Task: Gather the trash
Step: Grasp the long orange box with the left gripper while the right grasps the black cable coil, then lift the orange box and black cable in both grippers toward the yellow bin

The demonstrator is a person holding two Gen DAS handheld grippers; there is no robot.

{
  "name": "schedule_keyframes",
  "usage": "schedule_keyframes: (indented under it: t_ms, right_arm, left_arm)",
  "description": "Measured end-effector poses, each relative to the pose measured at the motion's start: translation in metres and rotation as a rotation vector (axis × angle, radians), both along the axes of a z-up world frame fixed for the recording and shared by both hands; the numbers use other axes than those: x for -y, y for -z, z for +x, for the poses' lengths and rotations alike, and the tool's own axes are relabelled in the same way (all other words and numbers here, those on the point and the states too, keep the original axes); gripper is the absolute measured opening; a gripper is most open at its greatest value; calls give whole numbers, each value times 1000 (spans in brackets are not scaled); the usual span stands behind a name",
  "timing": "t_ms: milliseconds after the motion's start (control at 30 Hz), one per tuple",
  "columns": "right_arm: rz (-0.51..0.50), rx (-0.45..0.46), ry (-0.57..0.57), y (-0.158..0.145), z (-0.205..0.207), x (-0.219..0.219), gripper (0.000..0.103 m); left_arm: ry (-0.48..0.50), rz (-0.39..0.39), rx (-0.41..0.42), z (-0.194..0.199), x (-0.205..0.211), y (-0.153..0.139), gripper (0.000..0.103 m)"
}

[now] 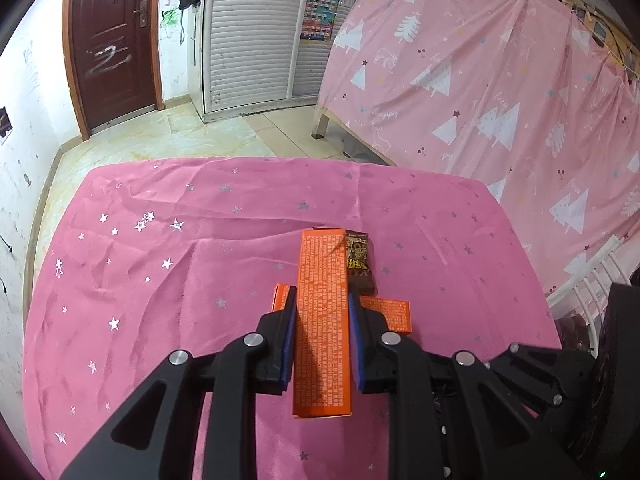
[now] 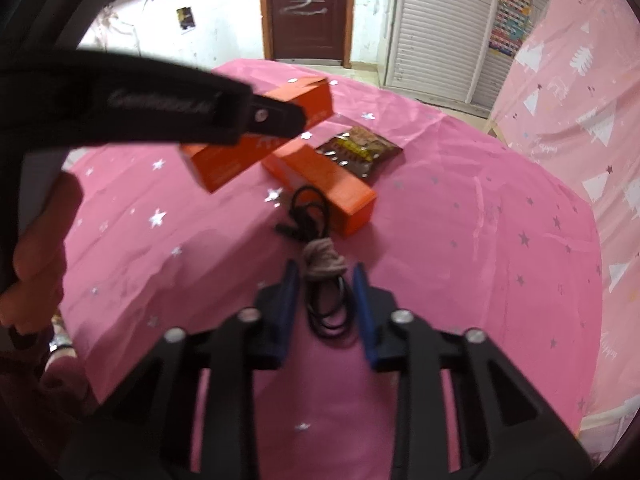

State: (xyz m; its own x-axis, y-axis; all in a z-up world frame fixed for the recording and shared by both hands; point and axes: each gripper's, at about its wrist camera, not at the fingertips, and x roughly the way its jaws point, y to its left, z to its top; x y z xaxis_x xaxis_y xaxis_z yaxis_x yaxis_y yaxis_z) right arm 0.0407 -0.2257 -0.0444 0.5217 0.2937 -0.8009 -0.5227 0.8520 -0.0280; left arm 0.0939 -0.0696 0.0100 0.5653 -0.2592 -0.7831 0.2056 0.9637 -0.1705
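My left gripper (image 1: 322,300) is shut on a long orange box (image 1: 323,320) and holds it above the pink starred tablecloth (image 1: 160,280). The held box also shows in the right wrist view (image 2: 256,136), lifted off the table. A second orange box (image 2: 324,180) lies on the cloth beneath it. A brown snack wrapper (image 2: 360,148) lies just beyond that box. My right gripper (image 2: 326,276) is open, its fingers on either side of a coiled black cable with a beige tie (image 2: 324,264).
The round table's edge curves around on all sides. A pink tree-print curtain (image 1: 500,80) hangs to the right. A brown door (image 1: 112,40) and white louvred cupboard (image 1: 248,40) stand at the back, across tiled floor.
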Motion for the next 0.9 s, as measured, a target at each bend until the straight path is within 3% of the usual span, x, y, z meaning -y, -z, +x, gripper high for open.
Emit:
schedule_keyframes:
  t_ms: [367,900]
  right_arm:
    - [55,3,50,0,-13,19,21]
    - [158,66,183,-17,-31,89,21]
  left_arm:
    - [-24,7,35,-15,-6,-3,16]
    - [52,57,67,-36,42,-15,16]
